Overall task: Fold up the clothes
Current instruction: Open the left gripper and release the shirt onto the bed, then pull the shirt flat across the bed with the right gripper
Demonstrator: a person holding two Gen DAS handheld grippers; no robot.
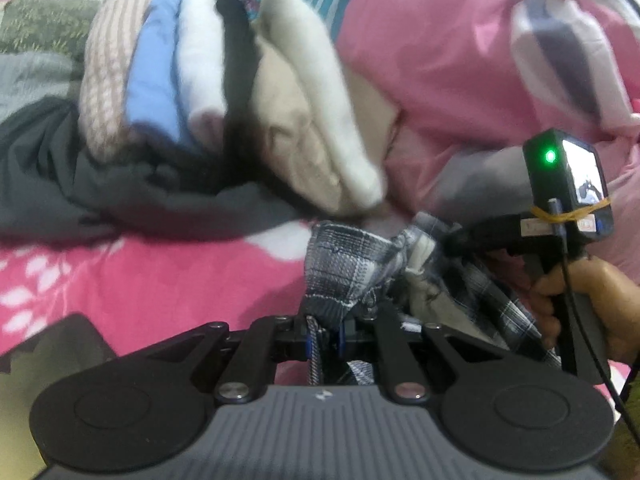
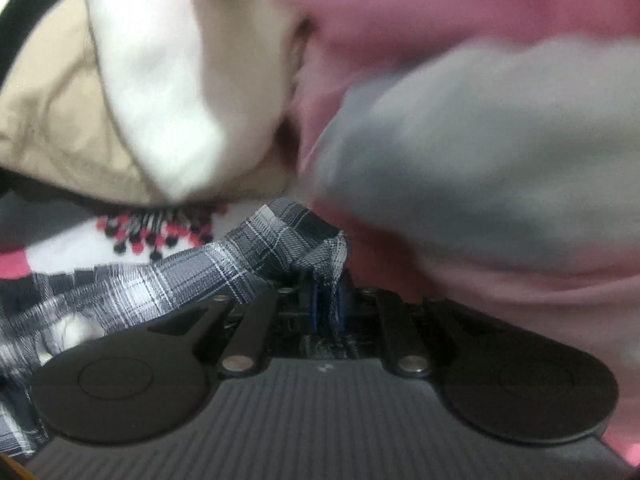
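Observation:
A grey and white plaid garment (image 1: 340, 264) hangs bunched between my two grippers over a pink bedsheet (image 1: 160, 280). My left gripper (image 1: 326, 334) is shut on one edge of the plaid cloth. My right gripper (image 2: 328, 300) is shut on another edge of the plaid garment (image 2: 256, 256), which trails off to the left. The right gripper also shows in the left wrist view (image 1: 460, 240), held by a hand at the right, its jaws hidden by cloth.
A stack of folded clothes (image 1: 208, 92) in striped, blue, white, black and beige lies just beyond, on a dark garment (image 1: 120, 192). Its beige and white end (image 2: 132, 92) is close ahead of the right gripper. A pink and grey quilt (image 1: 460, 60) lies to the right.

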